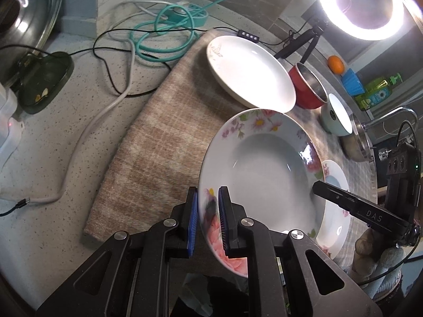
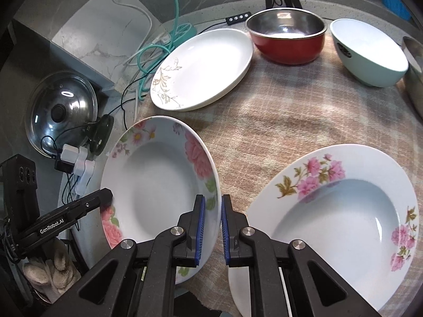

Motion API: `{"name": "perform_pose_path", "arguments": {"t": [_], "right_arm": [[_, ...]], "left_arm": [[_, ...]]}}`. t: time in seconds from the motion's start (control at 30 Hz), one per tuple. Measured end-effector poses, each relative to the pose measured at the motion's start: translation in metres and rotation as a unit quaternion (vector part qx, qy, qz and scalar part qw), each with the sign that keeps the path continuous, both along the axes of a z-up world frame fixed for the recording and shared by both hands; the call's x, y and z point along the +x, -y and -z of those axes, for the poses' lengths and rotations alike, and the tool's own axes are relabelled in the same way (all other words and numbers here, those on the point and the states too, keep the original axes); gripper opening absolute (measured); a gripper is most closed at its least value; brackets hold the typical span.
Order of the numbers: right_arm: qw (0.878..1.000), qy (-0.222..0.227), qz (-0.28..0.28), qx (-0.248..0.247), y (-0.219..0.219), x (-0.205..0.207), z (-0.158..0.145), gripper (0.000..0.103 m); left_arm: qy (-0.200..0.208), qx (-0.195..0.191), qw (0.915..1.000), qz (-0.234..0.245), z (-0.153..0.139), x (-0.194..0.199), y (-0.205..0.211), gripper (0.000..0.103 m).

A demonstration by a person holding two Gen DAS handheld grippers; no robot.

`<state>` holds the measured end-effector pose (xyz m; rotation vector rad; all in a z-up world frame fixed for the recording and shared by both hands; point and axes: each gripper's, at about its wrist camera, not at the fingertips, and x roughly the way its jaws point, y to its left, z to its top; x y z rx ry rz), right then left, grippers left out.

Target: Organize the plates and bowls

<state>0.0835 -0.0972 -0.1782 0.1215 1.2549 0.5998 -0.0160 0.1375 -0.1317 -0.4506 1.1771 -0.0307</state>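
A deep plate with large pink flowers (image 1: 267, 169) (image 2: 158, 182) is held tilted above the checked cloth (image 1: 164, 145) (image 2: 277, 121). My left gripper (image 1: 208, 222) is shut on its near rim. My right gripper (image 2: 212, 227) is shut on its opposite rim. A second deep plate with small pink flowers (image 2: 341, 222) (image 1: 338, 206) lies on the cloth to the right. A white oval plate with a beige leaf print (image 2: 203, 68) (image 1: 251, 71), a red steel-lined bowl (image 2: 288, 37) (image 1: 308, 87) and a mint bowl (image 2: 370, 52) (image 1: 338, 116) sit further back.
A glass pot lid (image 2: 62, 111) (image 1: 29, 21) leans at the left. Teal and white cables (image 1: 158, 34) and a power strip lie behind the cloth. A ring light (image 1: 362, 2) stands at the back right. A steel bowl (image 1: 357, 140), an orange (image 1: 335, 64) and a green bottle (image 1: 375, 92) are near the sink.
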Motion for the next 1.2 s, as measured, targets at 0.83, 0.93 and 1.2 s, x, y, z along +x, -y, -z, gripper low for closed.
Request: {"name": "perform_pose_path", "arguments": {"t": [0.83,0.93,1.2], "right_arm": [[0.994,0.005,0.106,-0.005,0.121,-0.014,-0.015,0.011],[0.993,0.003,0.121,-0.007,0.136,-0.017,-0.013,0.011],[0.989,-0.002,0.15,-0.013,0.165,-0.023,-0.007,0.011]], "left_arm": [[0.007,-0.01,0.9932,0.116,-0.008,0.029,0.103,0.014],[0.004,-0.011,0.9913,0.131,-0.007,0.031,0.116,0.014],[-0.005,-0.01,0.9868,0.161,0.0,0.035,0.145,0.014]]}}
